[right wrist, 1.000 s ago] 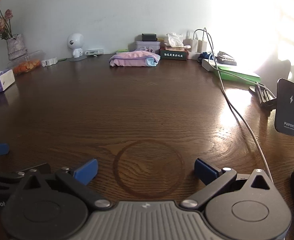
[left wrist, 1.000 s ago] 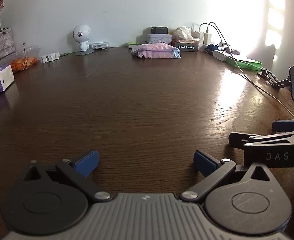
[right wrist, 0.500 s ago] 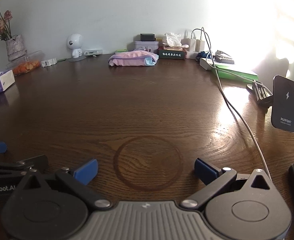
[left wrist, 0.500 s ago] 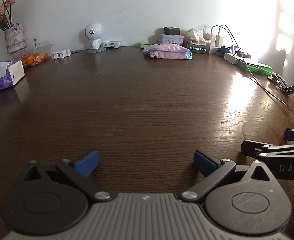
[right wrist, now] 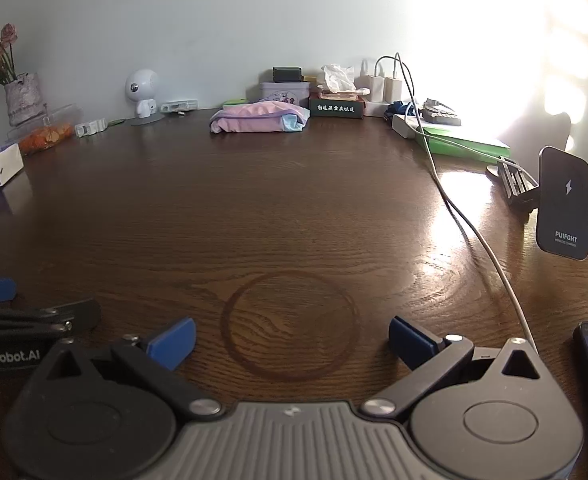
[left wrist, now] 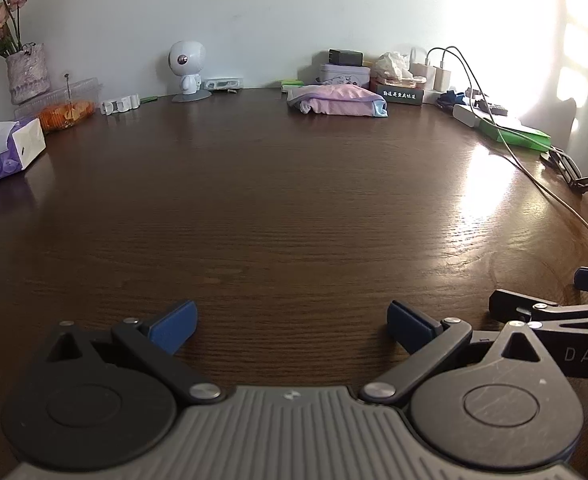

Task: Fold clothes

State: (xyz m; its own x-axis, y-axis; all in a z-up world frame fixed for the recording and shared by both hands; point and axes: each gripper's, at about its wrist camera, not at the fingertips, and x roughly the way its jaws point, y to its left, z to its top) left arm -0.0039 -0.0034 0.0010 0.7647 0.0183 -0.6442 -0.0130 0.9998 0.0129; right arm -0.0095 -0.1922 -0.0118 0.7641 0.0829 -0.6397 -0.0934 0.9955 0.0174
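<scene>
The left hand-held gripper (left wrist: 292, 326) hangs low over the dark wooden bench (left wrist: 278, 208), its blue pads spread wide with nothing between them. The right hand-held gripper (right wrist: 292, 336) sits just beside it, likewise released and empty, above a pale ring mark (right wrist: 290, 326) in the wood. The folded pink and blue clothes (right wrist: 260, 119) lie well apart at the far edge, near a green box (right wrist: 336, 107) and a white robot figurine (right wrist: 142, 94).
</scene>
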